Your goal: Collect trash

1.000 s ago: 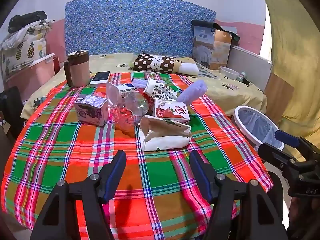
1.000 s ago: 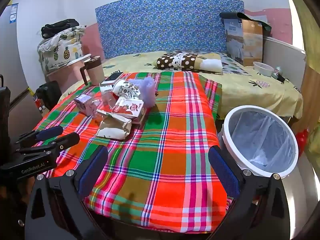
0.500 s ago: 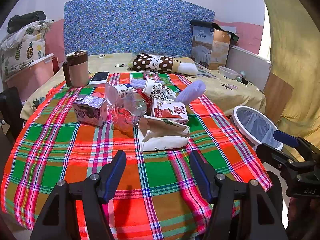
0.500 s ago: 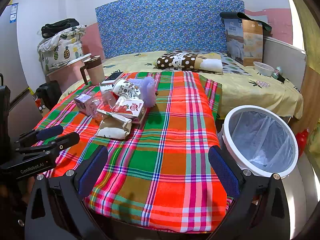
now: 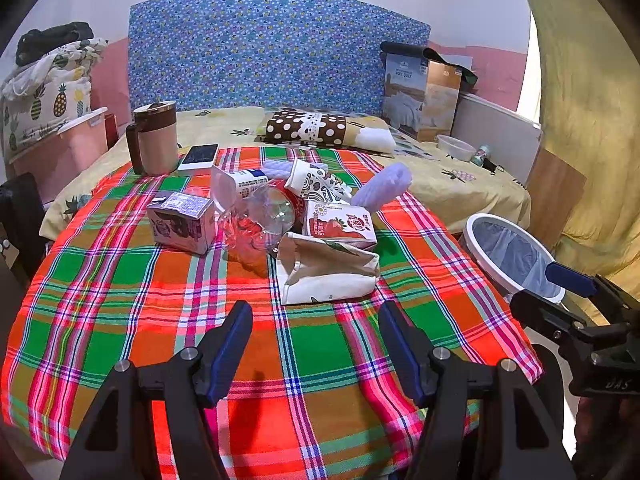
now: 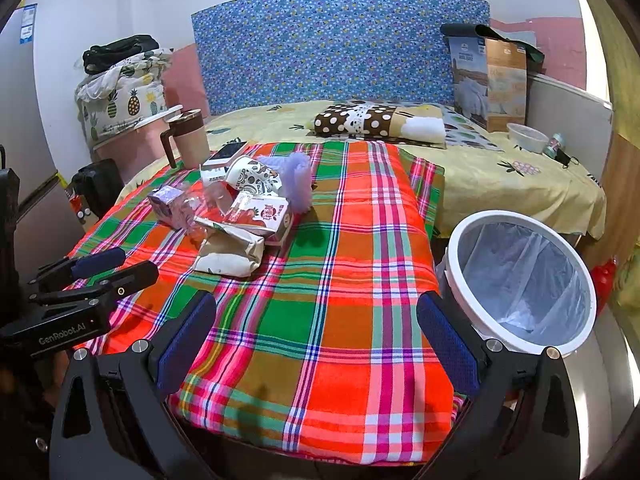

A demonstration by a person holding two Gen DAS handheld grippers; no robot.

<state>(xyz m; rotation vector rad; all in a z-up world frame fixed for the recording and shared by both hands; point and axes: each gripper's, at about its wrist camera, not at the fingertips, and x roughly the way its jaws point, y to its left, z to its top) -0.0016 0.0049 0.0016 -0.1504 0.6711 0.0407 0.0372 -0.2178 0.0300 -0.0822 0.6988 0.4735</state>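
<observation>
A pile of trash lies on the plaid cloth (image 5: 312, 344): a crumpled white paper bag (image 5: 326, 270), a strawberry milk carton (image 5: 340, 226), a purple carton (image 5: 180, 222), a clear plastic bottle (image 5: 260, 220), a patterned paper cup (image 5: 314, 184) and a lilac wrapper (image 5: 382, 188). The bag (image 6: 230, 250) and carton (image 6: 264, 216) also show in the right wrist view. A white bin with a liner (image 6: 520, 280) stands right of the cloth. My left gripper (image 5: 316, 320) is open and empty, just short of the bag. My right gripper (image 6: 316, 320) is open and empty beside the bin.
A pink mug with a brown lid (image 5: 154, 138) and a phone (image 5: 198, 156) sit at the far left of the cloth. A dotted pillow (image 5: 324, 130), a cardboard box (image 5: 424, 94) and a small bowl (image 5: 456, 147) lie on the yellow bed behind.
The left gripper has crept slightly toward the trash pile. The right gripper has hardly moved. Both stay open.
</observation>
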